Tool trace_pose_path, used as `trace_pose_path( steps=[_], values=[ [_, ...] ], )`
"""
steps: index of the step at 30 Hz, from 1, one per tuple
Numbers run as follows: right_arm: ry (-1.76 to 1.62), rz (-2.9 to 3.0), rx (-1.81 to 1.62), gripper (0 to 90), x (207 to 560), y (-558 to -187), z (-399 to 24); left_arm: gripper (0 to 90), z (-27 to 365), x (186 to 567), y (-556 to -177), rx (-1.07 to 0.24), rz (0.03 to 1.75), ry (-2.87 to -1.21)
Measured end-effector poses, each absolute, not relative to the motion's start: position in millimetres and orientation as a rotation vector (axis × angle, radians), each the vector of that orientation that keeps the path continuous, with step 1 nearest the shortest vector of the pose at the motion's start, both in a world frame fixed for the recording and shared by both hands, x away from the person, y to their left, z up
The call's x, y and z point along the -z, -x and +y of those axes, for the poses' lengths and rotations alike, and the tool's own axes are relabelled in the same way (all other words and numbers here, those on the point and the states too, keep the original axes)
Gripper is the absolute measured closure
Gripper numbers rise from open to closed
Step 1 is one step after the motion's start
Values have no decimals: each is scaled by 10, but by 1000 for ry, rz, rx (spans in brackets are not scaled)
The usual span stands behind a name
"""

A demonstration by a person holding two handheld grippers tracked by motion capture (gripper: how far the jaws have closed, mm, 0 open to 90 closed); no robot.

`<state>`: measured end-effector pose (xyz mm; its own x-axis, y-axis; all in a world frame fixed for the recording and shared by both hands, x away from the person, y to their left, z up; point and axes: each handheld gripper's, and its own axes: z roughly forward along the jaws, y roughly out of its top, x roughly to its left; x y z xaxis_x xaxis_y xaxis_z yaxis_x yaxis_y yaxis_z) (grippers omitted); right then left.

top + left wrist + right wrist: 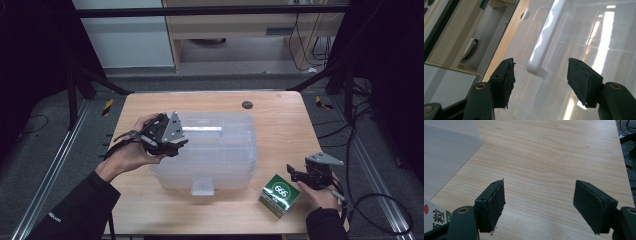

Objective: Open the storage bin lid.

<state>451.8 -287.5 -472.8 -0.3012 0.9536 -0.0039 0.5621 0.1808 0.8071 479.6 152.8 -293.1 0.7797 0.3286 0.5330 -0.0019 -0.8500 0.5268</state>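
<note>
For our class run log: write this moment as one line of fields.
left hand-held gripper: open, over box lid | right hand-held gripper: open, beside green carton | table: wooden

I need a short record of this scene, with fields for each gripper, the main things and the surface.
left gripper: open, over the left part of the plastic box
right gripper: open, nothing between its fingers, beside the green carton
plastic box: clear, lid closed, white handle on top, centre of table
green carton: front right of the box, standing apart from it
table: light wood
</note>
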Motion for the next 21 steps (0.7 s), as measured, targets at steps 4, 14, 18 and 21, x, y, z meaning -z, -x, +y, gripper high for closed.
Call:
trace_pose_path(
  steps=[4, 14, 18, 21],
  values=[
    [-1421, 1946, -982, 275, 4728, -4517, -2872, 396, 1469, 2930, -4814, -880, 213, -2488],
    [-1420, 1979, -980, 328, 4735, -4522, -2869, 448, 1369, 2941, -4908, -922, 147, -2572],
    [-1414, 1993, -976, 361, 4730, -4519, -2863, 494, 1313, 2963, -4949, -952, 103, -2591],
    [-1420, 1992, -978, 376, 4721, -4513, -2856, 520, 1286, 2966, -4956, -964, 93, -2601]
  ],
)
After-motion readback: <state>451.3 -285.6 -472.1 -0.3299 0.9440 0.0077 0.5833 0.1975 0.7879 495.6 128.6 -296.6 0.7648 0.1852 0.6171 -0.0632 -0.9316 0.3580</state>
